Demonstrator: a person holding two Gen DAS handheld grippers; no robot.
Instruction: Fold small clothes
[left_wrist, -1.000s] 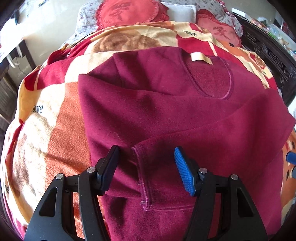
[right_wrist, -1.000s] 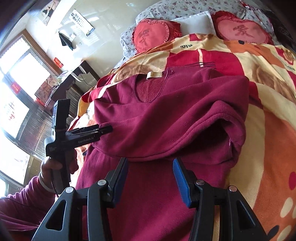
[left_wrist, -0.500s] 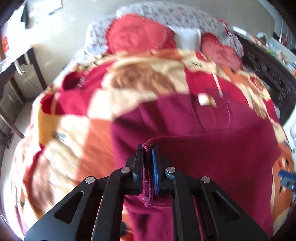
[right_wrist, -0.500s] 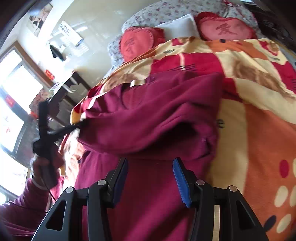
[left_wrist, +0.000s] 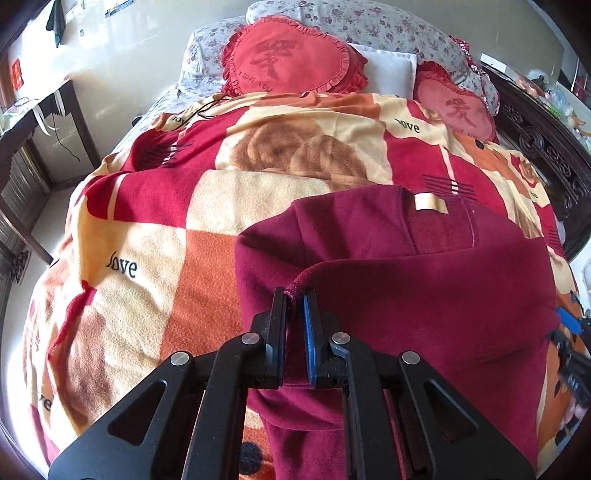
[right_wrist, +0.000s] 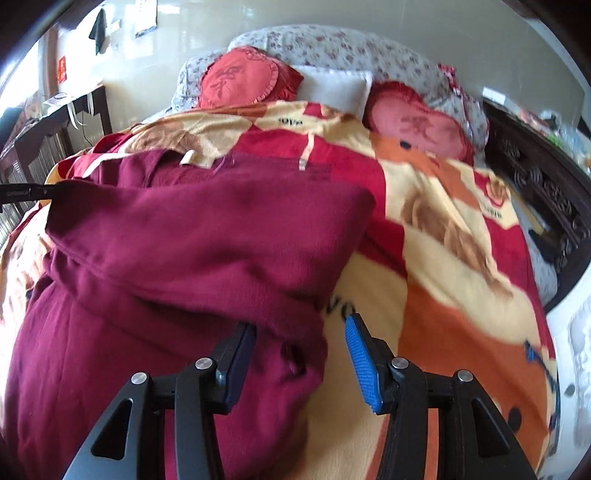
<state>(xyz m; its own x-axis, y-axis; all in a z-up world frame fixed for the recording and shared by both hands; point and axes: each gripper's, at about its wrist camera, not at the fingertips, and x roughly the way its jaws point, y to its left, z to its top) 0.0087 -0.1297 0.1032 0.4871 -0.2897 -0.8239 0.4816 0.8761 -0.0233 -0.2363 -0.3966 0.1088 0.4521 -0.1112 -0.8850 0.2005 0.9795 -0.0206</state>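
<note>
Blanket (left_wrist: 155, 221): patterned in red, orange and cream with "love" lettering, it covers the bed and stretches ahead of and to both sides of each pair of jaws.
Maroon fleece top (left_wrist: 424, 295): it lies on the blanket, partly folded over itself; it fills the space ahead of and to the right of the left jaws, and ahead of and to the left of the right jaws.
Heart cushions (left_wrist: 291, 62): two red ones rest at the far end of the bed, well beyond both pairs of jaws, against floral pillows (left_wrist: 388, 26).
White pillow (left_wrist: 388, 68): between the two cushions, far ahead of the jaws.
Left gripper (left_wrist: 294, 295): jaws closed nearly together, pinching a stitched hem edge of the maroon fleece top; a little of the hem stands up between the tips.
Right gripper (right_wrist: 299, 338): jaws spread wide and holding nothing; the black jaw sits on the top's folded edge, the blue-padded jaw over bare blanket just beside it.
Neck label (left_wrist: 430, 202): a pale tab at the top's neckline, ahead of the left jaws and slightly right.
</note>
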